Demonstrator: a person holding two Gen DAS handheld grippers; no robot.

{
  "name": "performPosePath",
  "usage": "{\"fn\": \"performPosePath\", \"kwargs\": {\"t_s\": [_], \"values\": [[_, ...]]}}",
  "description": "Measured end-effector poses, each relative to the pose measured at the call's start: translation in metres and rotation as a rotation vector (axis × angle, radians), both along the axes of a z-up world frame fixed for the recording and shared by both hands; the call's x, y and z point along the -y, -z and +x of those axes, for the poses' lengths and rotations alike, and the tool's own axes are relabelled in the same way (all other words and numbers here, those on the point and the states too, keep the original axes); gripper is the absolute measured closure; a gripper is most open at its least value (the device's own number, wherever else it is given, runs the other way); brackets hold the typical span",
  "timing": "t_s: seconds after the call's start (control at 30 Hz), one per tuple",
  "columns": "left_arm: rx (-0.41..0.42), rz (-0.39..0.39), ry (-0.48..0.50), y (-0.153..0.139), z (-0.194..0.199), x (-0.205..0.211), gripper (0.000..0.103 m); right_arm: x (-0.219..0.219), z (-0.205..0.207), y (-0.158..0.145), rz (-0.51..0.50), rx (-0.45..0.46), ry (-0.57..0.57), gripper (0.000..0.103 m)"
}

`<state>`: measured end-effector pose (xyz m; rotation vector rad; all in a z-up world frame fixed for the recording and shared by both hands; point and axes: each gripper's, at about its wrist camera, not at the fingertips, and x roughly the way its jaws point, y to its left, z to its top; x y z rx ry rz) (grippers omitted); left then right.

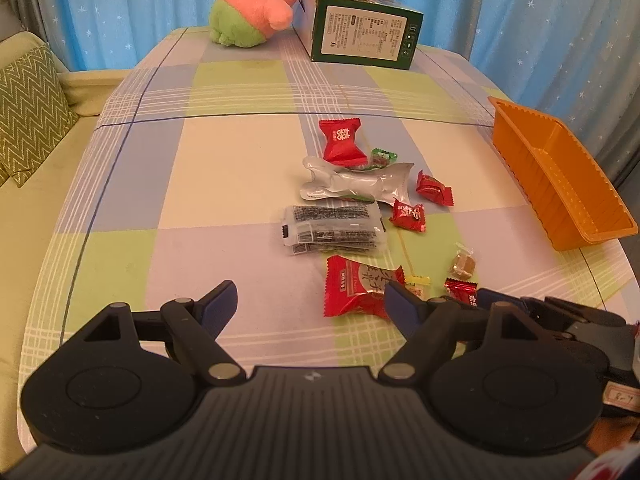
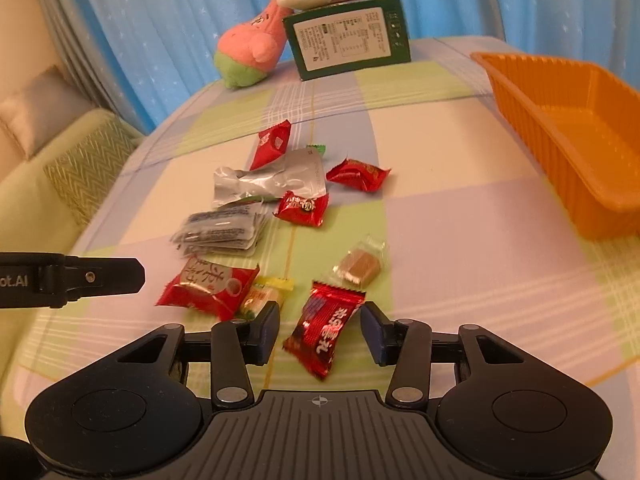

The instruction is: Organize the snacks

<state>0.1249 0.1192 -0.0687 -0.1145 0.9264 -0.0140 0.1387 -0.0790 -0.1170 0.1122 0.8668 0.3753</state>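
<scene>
Several wrapped snacks lie in the middle of the checked tablecloth. My right gripper (image 2: 320, 330) is open around a shiny red candy wrapper (image 2: 326, 330) that lies on the cloth between the blue pads, not squeezed. Beside it are a red packet with a white circle (image 2: 208, 288), a yellow candy (image 2: 262, 296) and a clear-wrapped brown candy (image 2: 360, 266). My left gripper (image 1: 308, 304) is open and empty above the cloth, left of the same red packet (image 1: 360, 288). An orange tray (image 2: 580, 136) stands empty at the right; it also shows in the left wrist view (image 1: 560, 176).
A silver pouch (image 1: 356, 184), a grey packet stack (image 1: 332, 230) and more red candies (image 1: 434, 188) lie farther out. A green box (image 1: 366, 32) and pink plush (image 1: 256, 4) stand at the table's far edge. A sofa with a cushion (image 1: 28, 108) is on the left.
</scene>
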Motion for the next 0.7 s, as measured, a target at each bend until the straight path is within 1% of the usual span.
{"fn": "performPosePath", "kwargs": {"t_s": [0.07, 0.1, 0.13, 0.2, 0.33, 0.4, 0.5, 0.57, 0.63, 0.67, 0.7], "values": [[-0.003, 0.003, 0.013, 0.002, 0.001, 0.003, 0.025, -0.004, -0.001, 0.003, -0.063, 0.027, -0.033, 0.067], [-0.006, 0.006, 0.022, 0.003, 0.002, 0.005, 0.025, -0.005, -0.003, 0.003, -0.091, 0.042, -0.048, 0.074], [-0.010, 0.006, 0.030, 0.004, 0.003, 0.006, 0.025, -0.005, -0.004, 0.006, -0.115, 0.058, -0.066, 0.077], [-0.019, 0.007, 0.055, 0.008, 0.006, 0.010, 0.025, -0.001, -0.006, 0.008, -0.112, 0.060, -0.083, 0.078], [-0.034, 0.023, 0.127, 0.016, 0.015, 0.018, 0.025, 0.017, -0.007, 0.006, -0.091, 0.047, -0.066, 0.079], [-0.041, 0.011, 0.158, 0.020, 0.021, 0.022, 0.025, 0.025, -0.009, 0.005, -0.083, 0.043, -0.055, 0.079], [-0.056, -0.005, 0.174, 0.028, 0.032, 0.024, 0.026, 0.032, -0.010, 0.003, -0.079, 0.042, -0.043, 0.079], [-0.069, -0.018, 0.174, 0.033, 0.039, 0.025, 0.031, 0.034, -0.011, 0.002, -0.076, 0.042, -0.040, 0.079], [-0.081, -0.040, 0.167, 0.038, 0.044, 0.024, 0.039, 0.035, -0.010, 0.002, -0.072, 0.040, -0.037, 0.079], [-0.086, -0.051, 0.158, 0.040, 0.046, 0.023, 0.040, 0.036, -0.011, 0.002, -0.070, 0.040, -0.035, 0.079], [-0.091, -0.061, 0.153, 0.042, 0.048, 0.022, 0.049, 0.037, -0.011, 0.002, -0.069, 0.039, -0.034, 0.079]]}}
